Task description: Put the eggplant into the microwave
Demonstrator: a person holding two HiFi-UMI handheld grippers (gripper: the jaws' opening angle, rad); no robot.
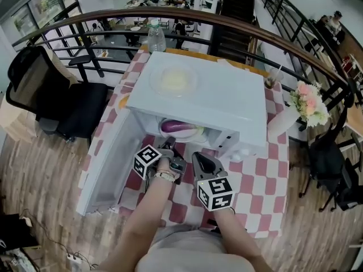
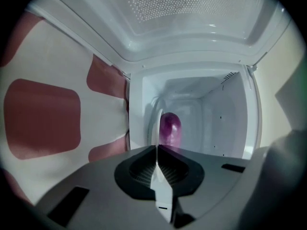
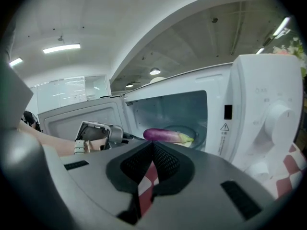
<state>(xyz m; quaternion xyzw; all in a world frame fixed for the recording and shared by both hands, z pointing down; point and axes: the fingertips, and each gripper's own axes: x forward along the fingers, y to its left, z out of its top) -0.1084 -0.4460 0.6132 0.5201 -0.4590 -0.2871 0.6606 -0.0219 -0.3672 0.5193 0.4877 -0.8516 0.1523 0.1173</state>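
The purple eggplant (image 1: 177, 127) lies on the turntable plate inside the white microwave (image 1: 227, 95), whose door (image 1: 110, 160) hangs open at the left. My left gripper (image 1: 168, 147) is just in front of the open cavity, shut and empty. Its view looks into the cavity at the eggplant (image 2: 170, 128) past the closed gripper tips (image 2: 157, 148), with the door's mesh (image 2: 192, 13) overhead. My right gripper (image 1: 199, 158) is beside it on the right, also shut with nothing held. Over its tips (image 3: 152, 144) I see the eggplant (image 3: 167, 135) and the left gripper (image 3: 101, 135).
The microwave stands on a red-and-white checked tablecloth (image 1: 255, 180). A clear plate (image 1: 174, 80) rests on the microwave's top. A water bottle (image 1: 156, 37) stands behind it, a vase of flowers (image 1: 309, 102) at the right. A black chair (image 1: 54, 95) is at the left.
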